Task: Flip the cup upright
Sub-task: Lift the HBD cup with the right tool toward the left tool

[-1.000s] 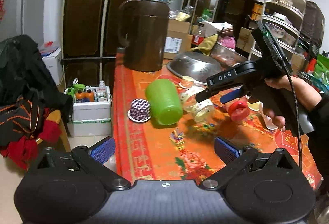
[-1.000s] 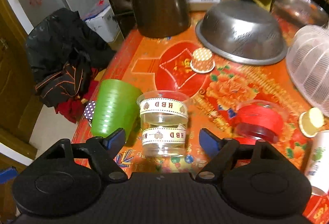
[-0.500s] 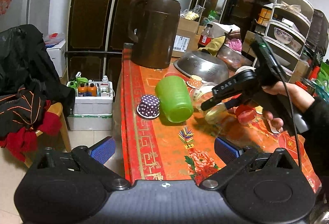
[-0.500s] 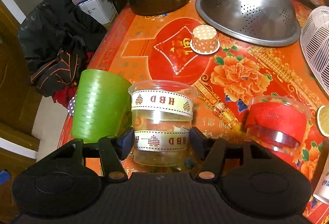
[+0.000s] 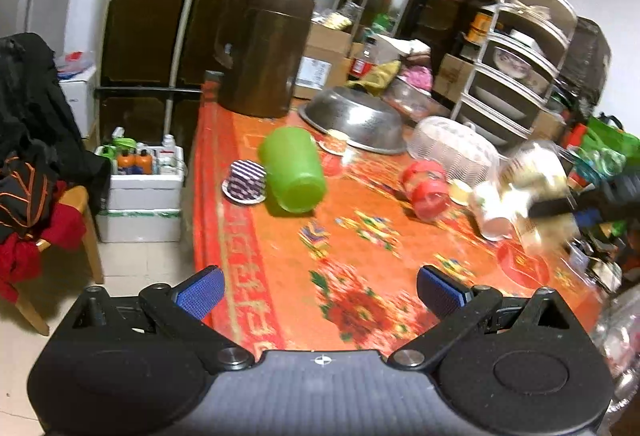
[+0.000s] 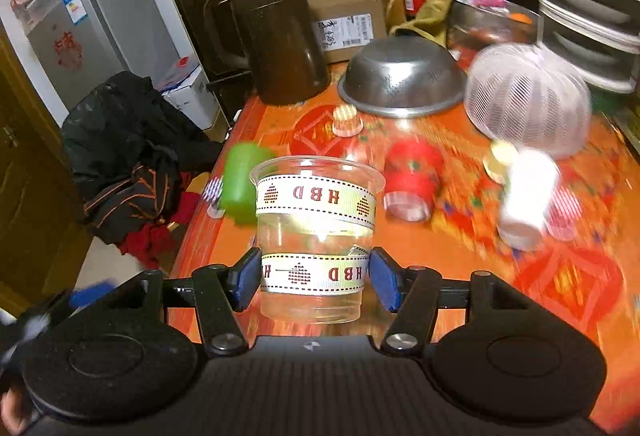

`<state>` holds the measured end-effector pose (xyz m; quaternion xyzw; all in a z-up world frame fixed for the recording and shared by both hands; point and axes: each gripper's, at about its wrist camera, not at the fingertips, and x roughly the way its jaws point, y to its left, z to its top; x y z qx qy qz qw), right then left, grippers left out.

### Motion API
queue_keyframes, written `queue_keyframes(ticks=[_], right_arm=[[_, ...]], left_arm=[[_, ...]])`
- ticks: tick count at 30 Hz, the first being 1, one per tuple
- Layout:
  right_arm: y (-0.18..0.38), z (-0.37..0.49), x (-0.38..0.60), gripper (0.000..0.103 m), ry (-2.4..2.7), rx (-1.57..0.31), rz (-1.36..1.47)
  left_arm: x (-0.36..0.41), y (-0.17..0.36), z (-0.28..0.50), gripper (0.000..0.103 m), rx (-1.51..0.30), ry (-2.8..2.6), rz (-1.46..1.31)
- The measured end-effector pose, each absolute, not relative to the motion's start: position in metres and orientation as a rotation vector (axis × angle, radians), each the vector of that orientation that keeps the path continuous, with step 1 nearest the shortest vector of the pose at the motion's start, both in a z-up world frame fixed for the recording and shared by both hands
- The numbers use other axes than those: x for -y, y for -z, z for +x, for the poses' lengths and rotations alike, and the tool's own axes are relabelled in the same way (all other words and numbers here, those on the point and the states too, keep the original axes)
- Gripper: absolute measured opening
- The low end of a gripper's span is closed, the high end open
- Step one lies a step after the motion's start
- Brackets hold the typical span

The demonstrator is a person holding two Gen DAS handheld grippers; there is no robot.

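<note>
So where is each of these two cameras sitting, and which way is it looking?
Left wrist: sits on the left gripper, whose open blue fingers show at the bottom; it looks along the orange table toward the green cup.
Right wrist: sits on the right gripper, whose fingers clamp the clear cup, looking across the table.
Both show the green cup, brown jug and metal bowl.

Indoor light is dim and warm, and my views run noisy in the dark upper areas. Fisheye bending curves the cabinets toward the edges. In my left view the lower right smears with motion blur. In my right view the right half streaks, while the clear cup [image 6: 316, 232] at centre stays sharp, showing small glints.
</note>
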<state>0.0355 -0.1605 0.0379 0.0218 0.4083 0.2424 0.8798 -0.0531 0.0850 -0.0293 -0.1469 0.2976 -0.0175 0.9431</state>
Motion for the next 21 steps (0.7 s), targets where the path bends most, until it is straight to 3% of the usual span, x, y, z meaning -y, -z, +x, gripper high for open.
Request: queue_keyframes(ticks=[12, 21], right_arm=[[0.052, 0.006, 0.170, 0.059, -0.449, -1.019, 0.187], [0.069, 0.001, 0.176, 0.059, -0.439, -1.025, 0.216]], left_arm=[[-0.054, 0.040, -0.060, 0.103, -0.675, 0.132, -0.299], [-0.048, 0.050, -0.052, 0.103, -0.732, 0.181, -0.363]])
